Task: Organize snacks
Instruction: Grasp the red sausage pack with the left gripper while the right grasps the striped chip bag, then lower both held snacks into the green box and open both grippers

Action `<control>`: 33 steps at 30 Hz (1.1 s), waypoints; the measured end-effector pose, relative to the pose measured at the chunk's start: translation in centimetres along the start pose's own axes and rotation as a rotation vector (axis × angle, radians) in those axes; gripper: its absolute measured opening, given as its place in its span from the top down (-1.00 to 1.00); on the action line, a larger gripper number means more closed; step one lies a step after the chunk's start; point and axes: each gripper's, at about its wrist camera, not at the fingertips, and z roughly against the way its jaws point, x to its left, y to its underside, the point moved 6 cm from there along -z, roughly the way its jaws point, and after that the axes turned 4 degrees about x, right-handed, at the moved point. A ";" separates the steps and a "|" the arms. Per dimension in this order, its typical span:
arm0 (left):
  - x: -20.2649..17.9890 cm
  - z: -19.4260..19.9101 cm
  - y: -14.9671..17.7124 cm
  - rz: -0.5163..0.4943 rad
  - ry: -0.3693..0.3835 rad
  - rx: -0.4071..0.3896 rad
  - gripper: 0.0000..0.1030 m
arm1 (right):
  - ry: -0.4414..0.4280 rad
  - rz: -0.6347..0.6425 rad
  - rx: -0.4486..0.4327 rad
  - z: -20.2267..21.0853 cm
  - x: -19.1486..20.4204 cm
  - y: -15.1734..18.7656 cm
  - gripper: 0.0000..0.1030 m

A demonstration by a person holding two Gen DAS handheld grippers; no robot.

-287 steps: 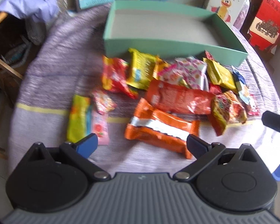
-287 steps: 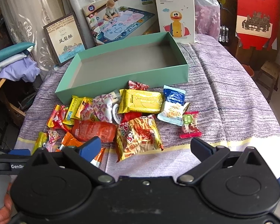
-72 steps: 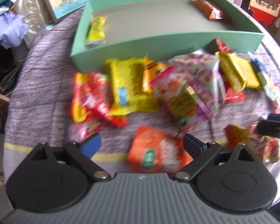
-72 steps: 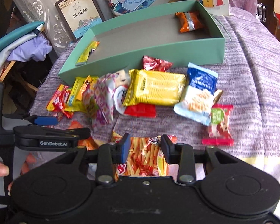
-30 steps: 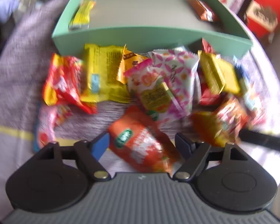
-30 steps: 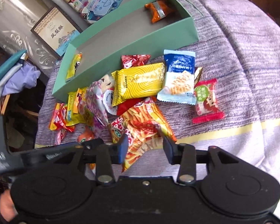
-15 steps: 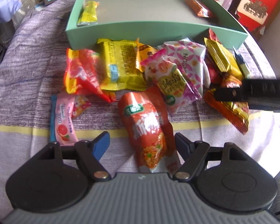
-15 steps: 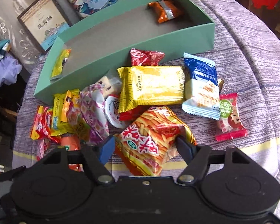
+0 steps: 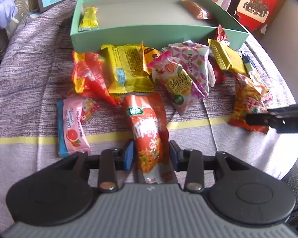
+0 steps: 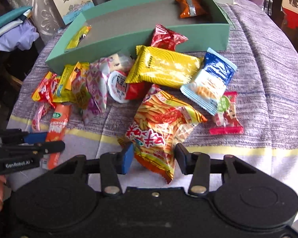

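a: left hand-held gripper (image 9: 150, 154)?
b: closing on the long orange packet (image 9: 147, 130), lower end between the jaws; pads close against its sides, firm contact not confirmed. lying lengthwise on the striped cloth of the surface (image 9: 29, 91), just in front of the heap.

a: right hand-held gripper (image 10: 154, 158)?
b: closing on the red-and-yellow fries bag (image 10: 161, 127); near corner between the jaws, left pad at the bag's edge, right pad beside it, a small gap visible.

a: green box (image 10: 188, 37)?
b: open, at the far side of the surface. inside: small yellow packet (image 9: 88, 18) in the left corner, orange packet with silver band (image 10: 189, 7) in the far right corner.

a: remaining snacks?
b: heaped against the box's front wall: yellow ribbed packet (image 10: 165, 69), blue-and-white packet (image 10: 210, 81) just beside it, pink patterned packet (image 9: 192, 67), pink grapefruit packet (image 9: 71, 127) apart at left.
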 end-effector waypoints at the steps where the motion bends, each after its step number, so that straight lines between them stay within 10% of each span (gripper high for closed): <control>1: 0.0 0.0 -0.1 0.008 0.002 -0.001 0.22 | -0.006 -0.018 -0.004 0.3 -0.2 0.0 0.12; 7: 0.6 0.6 -0.2 0.054 0.011 -0.003 0.05 | -0.022 -0.097 -0.054 1.6 0.3 -1.4 -0.51; 11: 0.5 0.7 -0.5 0.061 -0.010 -0.009 -0.09 | 0.031 -0.121 -0.044 -0.9 1.5 -2.4 -0.55; 19: -0.5 0.1 -0.2 0.015 -0.040 -0.015 0.43 | 0.096 -0.051 -0.068 -1.1 0.4 -0.9 0.22; 33: 0.7 5.7 -2.4 0.057 0.022 -0.112 0.73 | -0.050 -0.001 -0.165 6.3 0.2 -2.6 0.24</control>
